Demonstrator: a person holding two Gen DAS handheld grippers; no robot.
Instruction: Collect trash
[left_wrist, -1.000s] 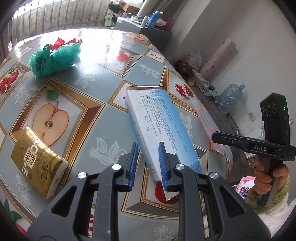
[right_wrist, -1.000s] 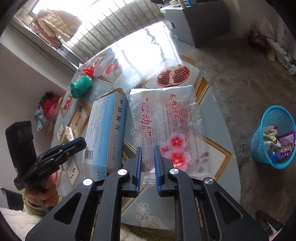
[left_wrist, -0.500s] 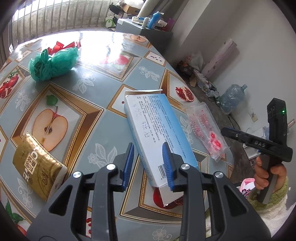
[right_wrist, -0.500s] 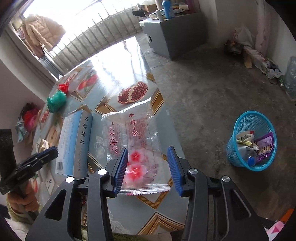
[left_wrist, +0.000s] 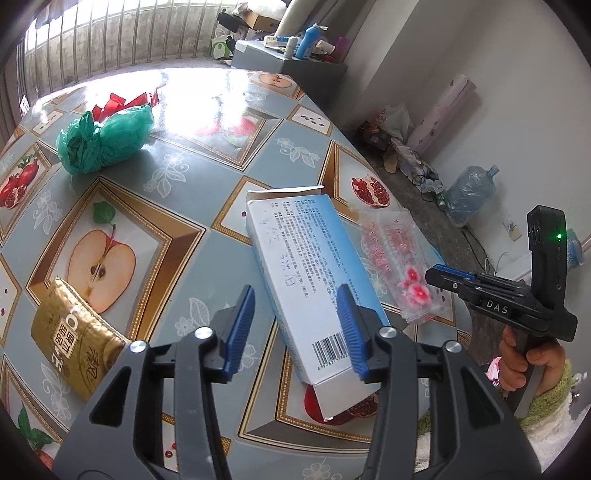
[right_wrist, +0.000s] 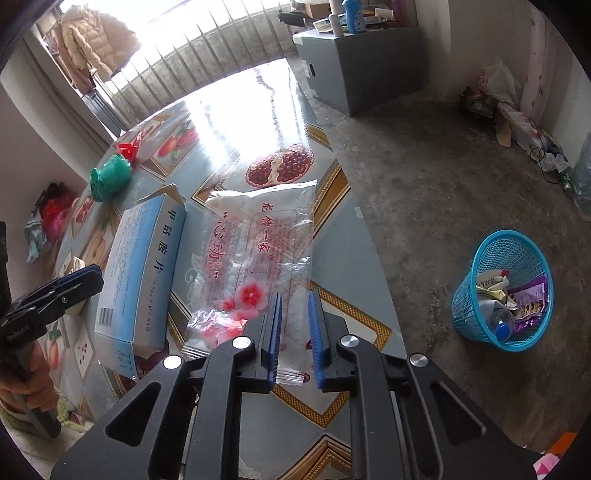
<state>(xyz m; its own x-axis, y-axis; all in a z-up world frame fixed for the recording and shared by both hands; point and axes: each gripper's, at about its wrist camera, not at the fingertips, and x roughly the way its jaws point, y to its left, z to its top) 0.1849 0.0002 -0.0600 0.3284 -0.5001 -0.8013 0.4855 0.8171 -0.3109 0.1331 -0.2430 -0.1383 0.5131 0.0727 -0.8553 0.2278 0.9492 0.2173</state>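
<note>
A blue-and-white carton (left_wrist: 306, 266) lies flat on the fruit-print table (left_wrist: 221, 122). My left gripper (left_wrist: 295, 328) hovers over its near end. Its jaws are opening and straddle the carton; the left pad stands clear of it. Right of the carton lies a clear plastic wrapper (right_wrist: 266, 254) printed with red flowers. My right gripper (right_wrist: 295, 332) is at the wrapper's near edge, which sits between its jaws. They are closing, with a gap still showing between the pads. In the left wrist view the right gripper (left_wrist: 432, 277) reaches over the wrapper (left_wrist: 399, 266).
A green plastic bag (left_wrist: 103, 144) and a red wrapper (left_wrist: 122, 103) lie at the table's far side. A gold tissue pack (left_wrist: 74, 343) lies near left. On the floor to the right stands a blue basket (right_wrist: 506, 291) holding trash. A grey cabinet (right_wrist: 354, 66) stands beyond.
The left jaws have spread wider around the carton. The right jaws opened wide, then narrowed over the wrapper's near edge, and the right gripper tilted down closer to the wrapper.
</note>
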